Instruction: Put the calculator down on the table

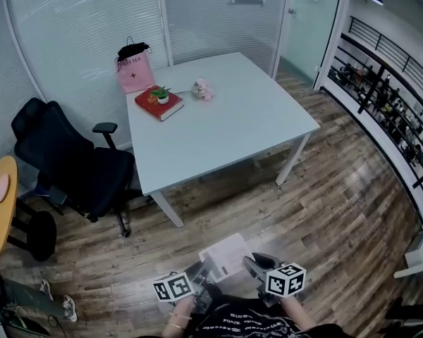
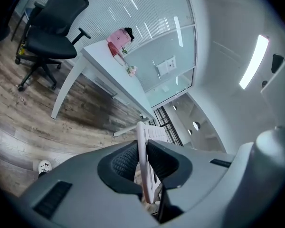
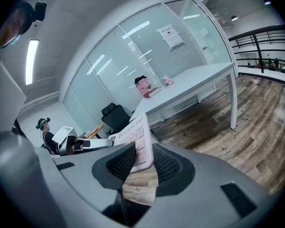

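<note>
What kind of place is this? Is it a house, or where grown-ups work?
Most likely an office meeting room, where grown-ups work. There is a big white square table, a black swivel office chair beside it, and glass walls with blinds behind them.

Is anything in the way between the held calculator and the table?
Nothing visible does: only wood floor lies between the calculator and the table; the office chair stands off to the left.

chair left of table | bag at table's far-left corner | plant on book, before bag | calculator between left gripper and right gripper, short of table
</note>
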Tool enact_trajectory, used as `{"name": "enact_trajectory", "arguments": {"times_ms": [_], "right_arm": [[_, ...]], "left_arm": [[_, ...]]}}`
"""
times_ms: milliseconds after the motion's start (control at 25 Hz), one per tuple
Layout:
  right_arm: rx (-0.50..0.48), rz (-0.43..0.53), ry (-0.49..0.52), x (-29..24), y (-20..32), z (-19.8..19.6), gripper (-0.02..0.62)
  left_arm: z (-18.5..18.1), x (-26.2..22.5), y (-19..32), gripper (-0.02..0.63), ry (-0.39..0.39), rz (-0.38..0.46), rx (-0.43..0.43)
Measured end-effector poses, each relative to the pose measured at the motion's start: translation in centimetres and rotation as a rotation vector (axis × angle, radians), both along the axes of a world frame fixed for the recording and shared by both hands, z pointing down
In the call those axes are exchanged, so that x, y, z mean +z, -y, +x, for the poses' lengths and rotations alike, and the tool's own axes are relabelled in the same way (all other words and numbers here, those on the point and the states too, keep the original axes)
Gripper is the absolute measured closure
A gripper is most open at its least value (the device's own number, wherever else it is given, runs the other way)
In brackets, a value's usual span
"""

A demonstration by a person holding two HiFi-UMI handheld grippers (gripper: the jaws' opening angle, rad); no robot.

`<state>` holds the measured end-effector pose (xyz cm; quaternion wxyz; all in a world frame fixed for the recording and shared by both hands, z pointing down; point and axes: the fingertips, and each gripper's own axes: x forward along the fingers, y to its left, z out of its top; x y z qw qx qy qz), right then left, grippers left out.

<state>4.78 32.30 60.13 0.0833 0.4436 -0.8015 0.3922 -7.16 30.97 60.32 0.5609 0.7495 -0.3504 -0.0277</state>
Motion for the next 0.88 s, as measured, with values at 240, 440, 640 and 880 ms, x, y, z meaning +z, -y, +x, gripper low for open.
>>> {"name": "enact_trajectory", "arguments": {"times_ms": [240,440,640,880], "right_arm": [[0.042,0.004,0.001,0.0,3.6,-3.3,0.469],[0.068,0.002,0.011,0.3,5.3,-5.1,0.469],[0.052,-0.017,0.002,0.8,6.4,-6.2,0.468],[0.017,-0.019,-0.005,1.2,8.7,-7.0,0.469]], "left_arm": [[-3.1,-0.3,4.3,0.538,0.029,0.027,0.059],[-4.9,-0.4,6.6,0.538,0.045,0.044,0.083],[-6.0,0.4,7.3,0.538,0.027,0.015,0.076],[-6.8,0.8,9.2,0.538,0.021,0.015,0.051]]}}
